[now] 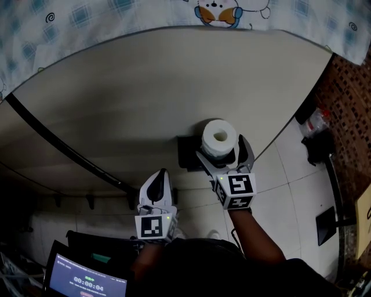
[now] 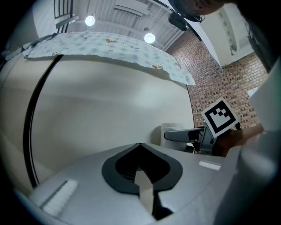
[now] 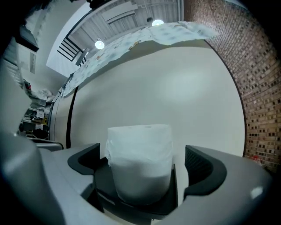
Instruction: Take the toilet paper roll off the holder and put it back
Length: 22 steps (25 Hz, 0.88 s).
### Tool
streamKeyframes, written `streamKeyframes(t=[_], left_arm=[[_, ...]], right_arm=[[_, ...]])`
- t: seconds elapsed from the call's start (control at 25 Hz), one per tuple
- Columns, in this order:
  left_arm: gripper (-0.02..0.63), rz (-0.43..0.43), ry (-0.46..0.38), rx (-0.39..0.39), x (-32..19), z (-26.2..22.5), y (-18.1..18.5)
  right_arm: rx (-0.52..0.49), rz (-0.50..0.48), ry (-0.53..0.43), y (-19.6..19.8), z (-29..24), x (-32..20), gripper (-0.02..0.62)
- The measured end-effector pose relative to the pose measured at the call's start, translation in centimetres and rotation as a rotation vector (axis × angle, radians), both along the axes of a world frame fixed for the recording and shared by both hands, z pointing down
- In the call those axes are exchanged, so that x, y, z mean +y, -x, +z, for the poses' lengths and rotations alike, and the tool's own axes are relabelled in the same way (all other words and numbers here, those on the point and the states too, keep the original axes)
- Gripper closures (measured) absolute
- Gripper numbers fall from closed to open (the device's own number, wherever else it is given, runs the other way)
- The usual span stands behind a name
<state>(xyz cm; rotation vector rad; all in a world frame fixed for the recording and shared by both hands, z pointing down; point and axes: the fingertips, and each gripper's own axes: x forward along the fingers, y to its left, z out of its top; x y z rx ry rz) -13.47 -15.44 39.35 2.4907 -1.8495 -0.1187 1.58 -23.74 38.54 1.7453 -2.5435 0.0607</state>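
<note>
Right gripper view: right gripper [image 3: 145,169] jaws wide, flanking the toilet paper roll [image 3: 139,154] at 9 and 3 o'clock, pads apparently clear of it. Roll upright on holder [image 1: 186,154]. Left gripper [image 1: 156,185] closed, empty, at roll's 7 o'clock. Likely the pickup reach; next, close gently and lift straight off.

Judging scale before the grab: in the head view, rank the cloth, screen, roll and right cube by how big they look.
1. cloth, by far the largest
2. screen, partly cut off by the frame
3. roll and right cube: they look alike, and the cube is nearer the camera, so I leave them unranked.
</note>
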Motion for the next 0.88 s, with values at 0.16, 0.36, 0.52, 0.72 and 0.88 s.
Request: streamKeyframes(t=[0.16,0.36,0.52,0.72,0.88], left_arm=[[0.589,0.005,-0.002,-0.003,-0.2,0.1,0.3],[0.589,0.005,0.006,0.0,-0.3,0.1,0.5],[0.589,-0.002,0.02,-0.002,-0.4,0.2,0.6],[0.589,-0.009,0.026,0.001,-0.5,0.0,0.8],[0.589,0.004,0.005,0.001,-0.5,0.2,0.9]], right_arm=[[0.008,-0.001,0.014,0.2,0.0,-0.6,0.011],[0.027,-0.018,0.009,0.6,-0.1,-0.7,0.011],[0.032,-0.014,-0.002,0.4,-0.5,-1.0,0.012],[0.048,-0.008,-0.005,0.6,-0.7,-1.4,0.022],[0.063,-0.015,-0.011,0.7,-0.8,-1.3,0.097]])
